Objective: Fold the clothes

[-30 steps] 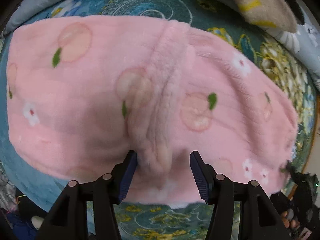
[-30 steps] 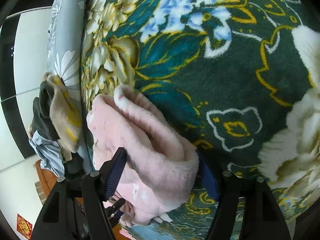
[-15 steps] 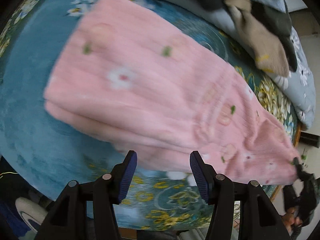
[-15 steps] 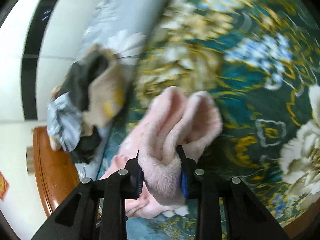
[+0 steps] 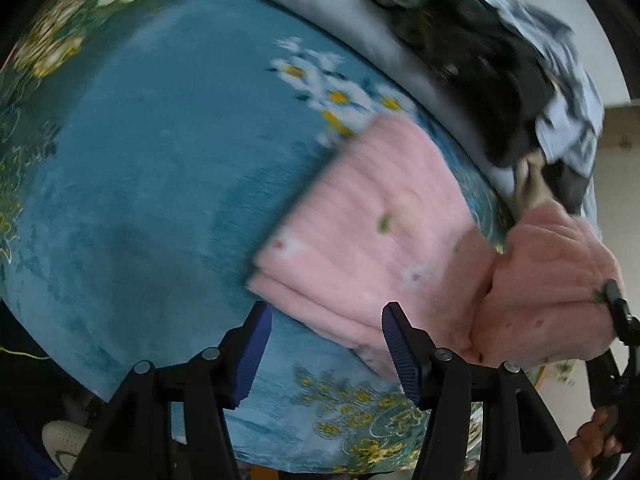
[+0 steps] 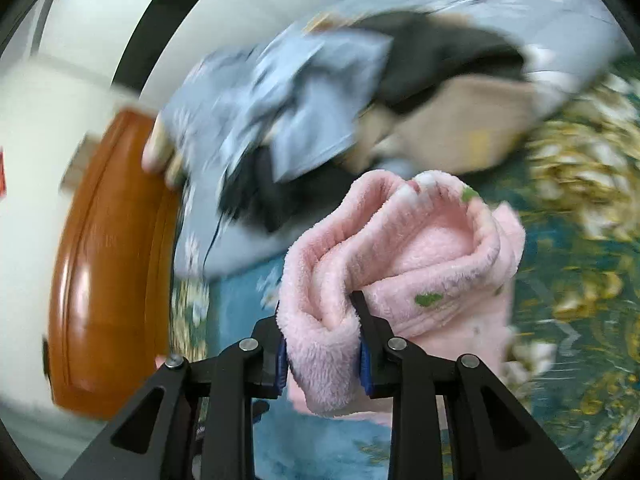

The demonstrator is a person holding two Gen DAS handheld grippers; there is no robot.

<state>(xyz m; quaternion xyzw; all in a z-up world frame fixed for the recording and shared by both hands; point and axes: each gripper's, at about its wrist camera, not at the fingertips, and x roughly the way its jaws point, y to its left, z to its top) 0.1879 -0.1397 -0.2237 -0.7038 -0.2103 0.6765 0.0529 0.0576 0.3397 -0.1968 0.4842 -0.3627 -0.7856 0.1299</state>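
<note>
A pink fleece garment (image 5: 376, 240) with fruit and flower prints lies folded on a blue floral blanket (image 5: 152, 184). My left gripper (image 5: 326, 350) is open and empty, just in front of the garment's near edge. My right gripper (image 6: 322, 346) is shut on a bunched end of the pink garment (image 6: 400, 256) and holds it lifted off the blanket. That raised end and the right gripper (image 5: 616, 312) also show at the right edge of the left wrist view.
A heap of grey-blue, black and beige clothes (image 6: 320, 120) lies on a grey floral sheet behind the garment, also seen in the left wrist view (image 5: 500, 80). A brown wooden bed board (image 6: 108, 264) stands at the left. A shoe (image 5: 64, 444) sits on the floor.
My left gripper has let go of the garment and drawn back to the left. My right gripper has closed on the garment's end and lifted it toward the clothes heap.
</note>
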